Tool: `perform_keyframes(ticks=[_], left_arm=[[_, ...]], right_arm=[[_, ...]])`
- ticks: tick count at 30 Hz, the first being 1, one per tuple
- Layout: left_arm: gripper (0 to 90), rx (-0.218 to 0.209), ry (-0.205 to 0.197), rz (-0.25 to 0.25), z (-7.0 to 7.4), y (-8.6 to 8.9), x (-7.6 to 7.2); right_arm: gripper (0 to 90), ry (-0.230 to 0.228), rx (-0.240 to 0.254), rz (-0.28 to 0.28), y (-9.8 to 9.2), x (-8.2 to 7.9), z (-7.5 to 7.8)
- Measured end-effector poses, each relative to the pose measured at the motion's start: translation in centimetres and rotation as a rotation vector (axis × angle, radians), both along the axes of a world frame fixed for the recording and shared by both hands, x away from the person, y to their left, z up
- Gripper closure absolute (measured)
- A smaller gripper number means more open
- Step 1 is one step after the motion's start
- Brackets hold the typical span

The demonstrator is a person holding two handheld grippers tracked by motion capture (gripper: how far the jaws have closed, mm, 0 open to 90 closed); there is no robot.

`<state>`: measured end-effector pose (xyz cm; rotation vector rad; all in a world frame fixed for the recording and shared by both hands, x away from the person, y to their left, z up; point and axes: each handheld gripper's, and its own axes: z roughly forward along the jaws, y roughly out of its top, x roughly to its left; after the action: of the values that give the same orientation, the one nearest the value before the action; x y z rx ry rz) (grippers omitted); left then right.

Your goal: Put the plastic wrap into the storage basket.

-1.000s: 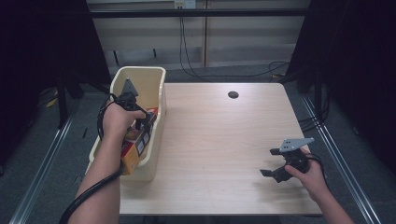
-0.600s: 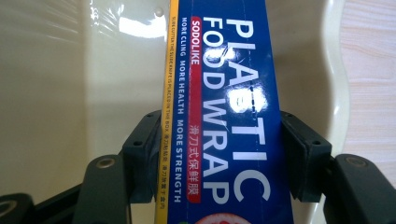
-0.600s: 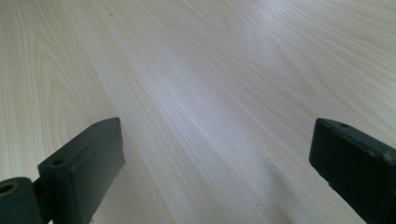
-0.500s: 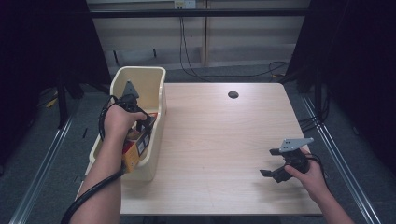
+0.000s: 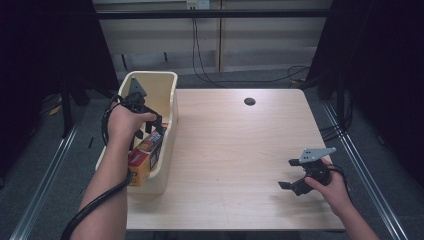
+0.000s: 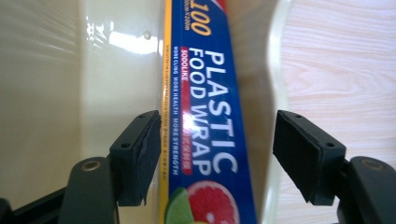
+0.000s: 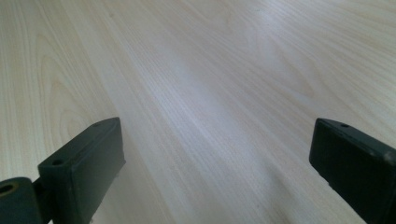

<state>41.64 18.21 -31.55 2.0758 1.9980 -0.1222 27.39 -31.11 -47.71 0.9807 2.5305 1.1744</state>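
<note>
A long blue and yellow box of plastic food wrap (image 6: 205, 93) lies in the cream bin (image 5: 169, 107) at the table's left edge, its orange end (image 5: 142, 157) toward me. My left gripper (image 6: 217, 126) reaches down into the bin with the box between its jaws. The jaws have just been opening, and the right pad (image 6: 303, 154) stands clear of the box. In the high view the left gripper (image 5: 150, 127) sits under the hand. My right gripper (image 5: 287, 173) rests open near the table's front right, with only bare wood between its jaws (image 7: 215, 140).
The light wooden table (image 5: 235, 145) has a dark round hole (image 5: 249, 101) near its far edge. The bin's inner wall (image 6: 116, 70) is close on one side of the left gripper. Metal rails and cables run along the floor around the table.
The left hand has shifted only slightly over the bin. The right hand and its gripper have stayed still.
</note>
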Motion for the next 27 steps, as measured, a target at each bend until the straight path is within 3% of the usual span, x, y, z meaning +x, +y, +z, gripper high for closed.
perform_keyframes(ticks=[14, 19, 27], left_arm=[[14.5, -0.030, -0.081, -0.030, 2.1, -0.3, -0.2], [11.6, -0.040, -0.101, -0.051, 2.7, -0.2, -0.3], [10.4, -0.093, -0.121, -0.092, 3.3, -1.1, -0.6]], right_arm=[[3.3, 0.000, -0.006, -0.001, 0.0, 0.0, 0.0], [3.3, 0.002, -0.003, 0.001, 0.0, 0.0, 0.0], [3.3, 0.001, -0.002, 0.002, 0.0, 0.0, 0.0]])
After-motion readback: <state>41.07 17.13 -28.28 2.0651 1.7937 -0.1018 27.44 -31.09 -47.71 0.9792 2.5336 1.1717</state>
